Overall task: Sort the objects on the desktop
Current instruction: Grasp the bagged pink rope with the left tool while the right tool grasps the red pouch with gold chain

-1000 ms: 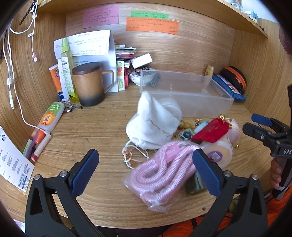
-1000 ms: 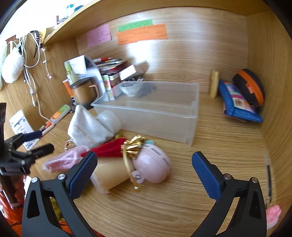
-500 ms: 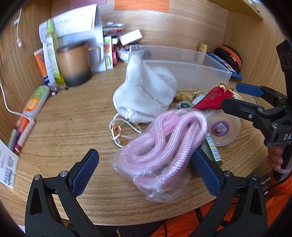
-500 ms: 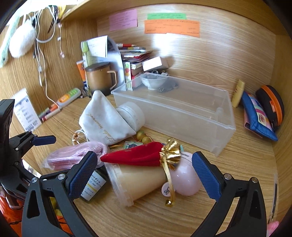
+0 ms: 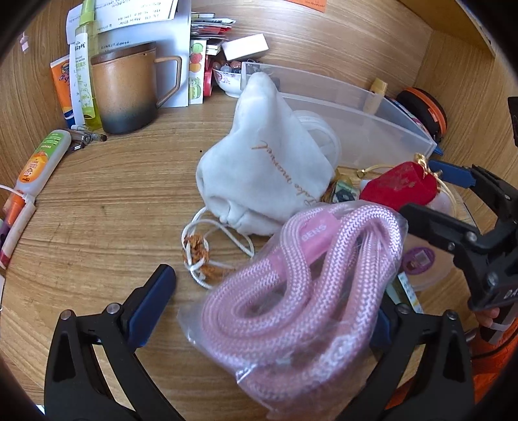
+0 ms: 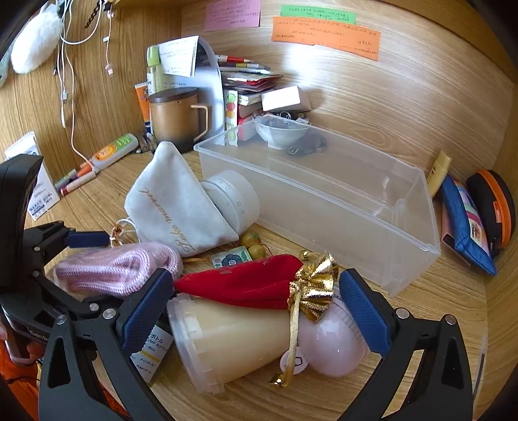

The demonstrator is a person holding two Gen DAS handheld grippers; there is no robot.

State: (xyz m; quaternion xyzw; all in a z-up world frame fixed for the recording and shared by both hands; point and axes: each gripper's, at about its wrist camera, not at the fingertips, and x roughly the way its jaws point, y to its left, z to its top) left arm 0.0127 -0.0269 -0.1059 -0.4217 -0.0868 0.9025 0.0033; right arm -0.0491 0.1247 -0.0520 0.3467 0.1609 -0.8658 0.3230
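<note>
A clear plastic bin (image 6: 323, 207) (nothing seen inside) is being shown on a cluttered wooden desk (image 5: 106, 207); the left gripper (image 5: 268, 307) and the right gripper (image 6: 255, 307) are both being held wide open, gripping nothing.

Sunlit wooden desk alcove (image 6: 421, 97), seemingly.

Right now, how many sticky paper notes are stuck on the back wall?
3: a pink note at left, a green note to its right, and an orange note just below the green. Others may be out of view.
</note>
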